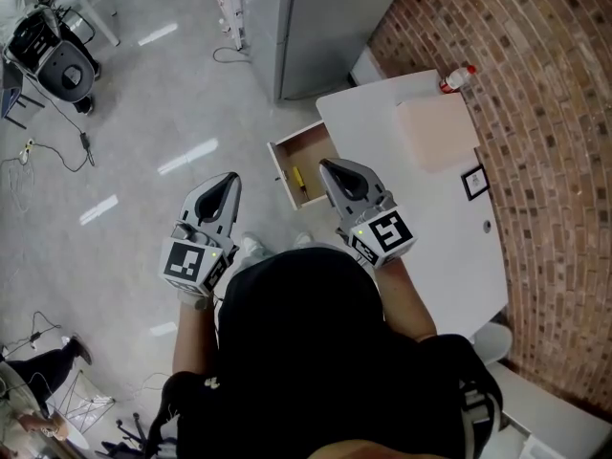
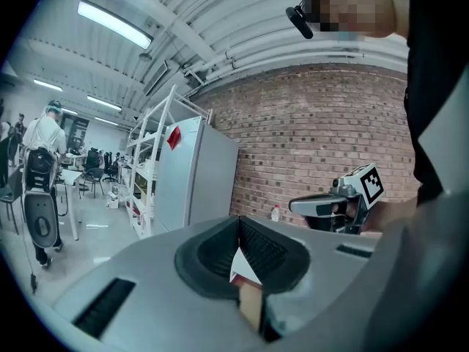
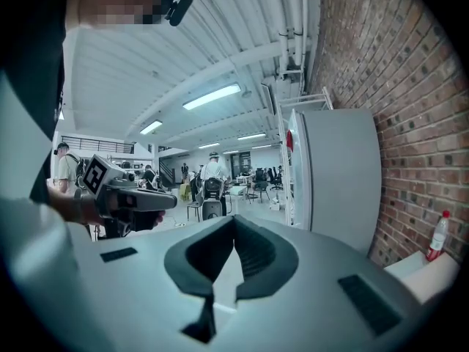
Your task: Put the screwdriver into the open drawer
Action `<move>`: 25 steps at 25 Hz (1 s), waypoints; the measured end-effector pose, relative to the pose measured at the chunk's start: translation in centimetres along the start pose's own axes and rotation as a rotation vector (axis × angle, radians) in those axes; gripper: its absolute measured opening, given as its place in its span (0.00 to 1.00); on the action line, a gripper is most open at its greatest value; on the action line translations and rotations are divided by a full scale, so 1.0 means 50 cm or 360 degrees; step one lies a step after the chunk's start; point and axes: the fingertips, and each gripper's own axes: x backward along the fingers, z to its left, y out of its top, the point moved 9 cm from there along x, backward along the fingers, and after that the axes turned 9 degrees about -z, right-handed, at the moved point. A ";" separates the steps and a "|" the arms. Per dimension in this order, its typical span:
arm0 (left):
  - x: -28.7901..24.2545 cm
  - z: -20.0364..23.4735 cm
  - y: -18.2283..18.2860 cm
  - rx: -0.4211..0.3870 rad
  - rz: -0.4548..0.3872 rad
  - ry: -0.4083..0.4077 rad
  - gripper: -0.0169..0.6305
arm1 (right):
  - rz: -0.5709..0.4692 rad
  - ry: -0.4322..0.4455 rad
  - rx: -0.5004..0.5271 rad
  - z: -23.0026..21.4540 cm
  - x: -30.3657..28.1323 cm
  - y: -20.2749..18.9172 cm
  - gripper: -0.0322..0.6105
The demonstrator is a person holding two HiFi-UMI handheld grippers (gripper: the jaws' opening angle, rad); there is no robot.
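Note:
A yellow-handled screwdriver (image 1: 297, 179) lies inside the open wooden drawer (image 1: 312, 141) at the left edge of the white table (image 1: 449, 228). My right gripper (image 1: 324, 164) is raised just right of the drawer, jaws together with nothing between them. My left gripper (image 1: 234, 176) hangs over the floor to the drawer's left, also shut and empty. The left gripper view shows its jaws (image 2: 239, 219) closed at the tip, with the right gripper (image 2: 333, 206) beyond. In the right gripper view the jaws (image 3: 234, 218) meet, and the left gripper (image 3: 126, 196) shows at the left.
A pale board (image 1: 436, 130) and a red-capped bottle (image 1: 457, 78) sit at the table's far end. A brick wall (image 1: 555, 161) runs along the right. A grey cabinet (image 1: 325, 22) stands behind the table. Cables (image 1: 57, 151) and people at desks (image 3: 212, 174) are farther off.

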 end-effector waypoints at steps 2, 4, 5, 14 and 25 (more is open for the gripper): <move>0.000 -0.005 0.004 0.0021 0.0002 0.0009 0.03 | -0.0005 -0.0001 -0.0009 -0.003 0.001 0.001 0.07; -0.001 -0.008 0.006 0.0020 -0.0001 0.0004 0.03 | -0.0005 -0.0008 -0.0014 -0.007 0.002 0.001 0.07; -0.002 -0.008 0.006 0.0011 -0.0005 -0.0003 0.03 | -0.0003 -0.0011 -0.0015 -0.009 0.002 0.000 0.07; -0.010 -0.003 0.003 0.0002 -0.0012 -0.0019 0.03 | 0.0024 -0.0020 -0.0041 -0.014 -0.009 -0.010 0.07; -0.018 -0.003 0.003 0.0004 0.0003 -0.0018 0.03 | 0.0034 -0.0050 -0.0058 -0.020 -0.004 -0.014 0.07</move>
